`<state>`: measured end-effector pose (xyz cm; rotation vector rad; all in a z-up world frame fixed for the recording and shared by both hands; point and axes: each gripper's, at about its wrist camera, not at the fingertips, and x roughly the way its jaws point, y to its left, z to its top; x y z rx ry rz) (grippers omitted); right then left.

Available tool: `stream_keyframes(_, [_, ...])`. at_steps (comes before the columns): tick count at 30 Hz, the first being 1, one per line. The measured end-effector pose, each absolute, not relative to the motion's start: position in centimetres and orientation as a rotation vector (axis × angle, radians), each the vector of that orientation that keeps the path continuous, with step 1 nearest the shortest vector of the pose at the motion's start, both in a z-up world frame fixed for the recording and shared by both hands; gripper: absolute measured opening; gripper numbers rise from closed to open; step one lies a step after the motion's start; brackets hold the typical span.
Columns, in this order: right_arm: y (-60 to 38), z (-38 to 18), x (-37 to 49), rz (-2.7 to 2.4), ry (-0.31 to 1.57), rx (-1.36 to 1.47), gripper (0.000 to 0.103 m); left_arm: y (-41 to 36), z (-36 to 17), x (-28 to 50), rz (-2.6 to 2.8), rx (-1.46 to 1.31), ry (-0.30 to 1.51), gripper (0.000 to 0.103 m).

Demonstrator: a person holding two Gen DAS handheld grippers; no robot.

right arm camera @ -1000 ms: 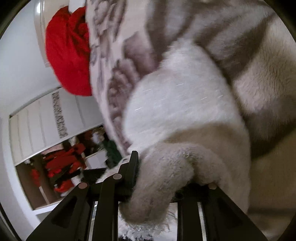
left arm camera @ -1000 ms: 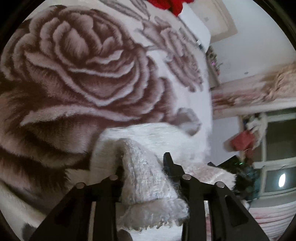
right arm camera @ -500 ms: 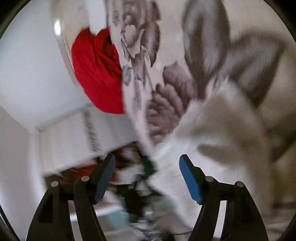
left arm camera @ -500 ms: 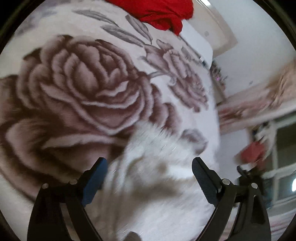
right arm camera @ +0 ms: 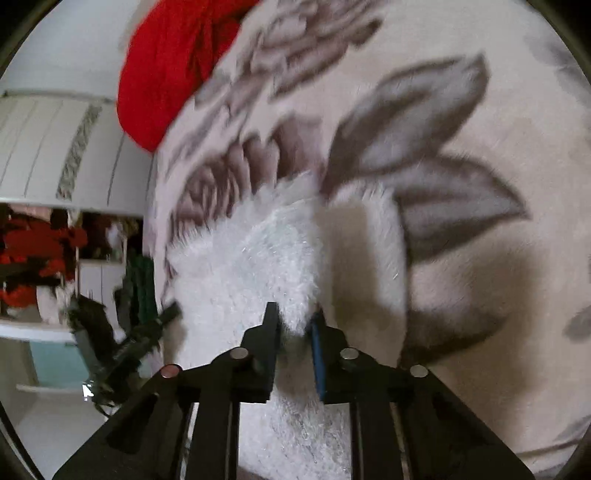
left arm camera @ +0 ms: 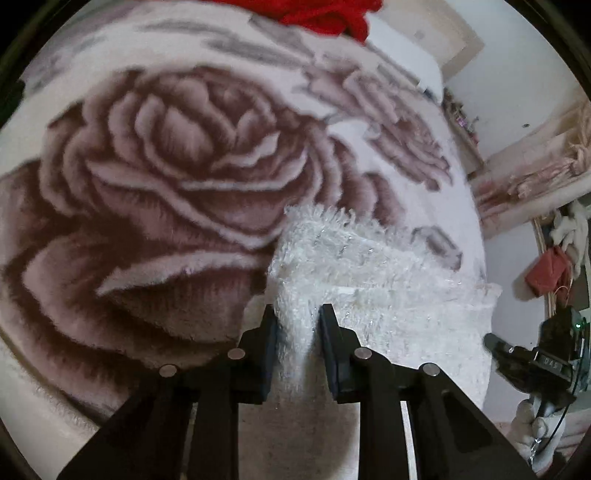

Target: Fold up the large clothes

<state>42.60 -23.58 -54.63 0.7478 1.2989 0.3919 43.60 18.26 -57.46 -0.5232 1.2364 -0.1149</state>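
A fluffy white garment lies on a rose-patterned blanket. My left gripper is shut on the garment's near left edge, with white fabric pinched between the fingers. In the right wrist view the same white garment lies on the blanket, and my right gripper is shut on its near edge. The other gripper shows at the right edge of the left wrist view and at the left of the right wrist view.
A red garment lies at the far end of the blanket; it also shows in the right wrist view. The bed's edge drops off to the right in the left wrist view, with room clutter beyond. A wardrobe stands at the left.
One second ago both grippers held the garment. Half a second ago both were open above it. Now both are shut again on a new spot at its near edge.
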Motion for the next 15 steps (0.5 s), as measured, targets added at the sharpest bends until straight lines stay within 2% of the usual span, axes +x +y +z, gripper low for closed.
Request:
stream_keyframes(1, [-24.2, -54.4, 42.5, 0.37, 1.277, 0.755, 0.004, 18.0, -58.2, 43.9, -0.106, -0.495, 1.255, 0.02])
stream_keyframes(3, [-25.5, -55.4, 43.1, 0.281, 1.29, 0.721, 0.0, 17.9, -59.7, 44.3, -0.102, -0.494, 1.294, 0.021])
stream_keyframes(6, [-26.6, -60.0, 44.4, 0.238, 1.462, 0.772, 0.0, 18.4, -58.1, 44.0, -0.122, -0.527, 1.279, 0.026])
stream_keyframes(9, [-27.2, -59.7, 44.2, 0.324, 1.485, 0.808, 0.0, 18.9, -56.0, 42.7, -0.133, -0.571, 1.259, 0.03])
stream_keyframes(10, [-27.6, -59.1, 43.9, 0.355, 1.475, 0.807, 0.011, 19.1, -55.4, 42.3, -0.118, -0.569, 1.249, 0.036])
stream_keyframes(11, [-28.0, -58.4, 43.4, 0.367, 1.462, 0.792, 0.025, 19.3, -54.7, 41.6, -0.091, -0.561, 1.23, 0.055])
stream_keyframes(12, [-28.5, -57.6, 42.9, 0.371, 1.45, 0.778, 0.068, 19.4, -54.0, 41.1, -0.074, -0.557, 1.209, 0.083])
stream_keyframes(13, [-28.8, -57.0, 42.4, 0.396, 1.428, 0.777, 0.092, 19.6, -53.3, 40.3, -0.055, -0.551, 1.18, 0.093])
stream_keyframes(15, [-28.9, -56.4, 41.4, 0.51, 1.387, 0.813, 0.092, 19.8, -51.9, 38.6, -0.007, -0.531, 1.136, 0.095])
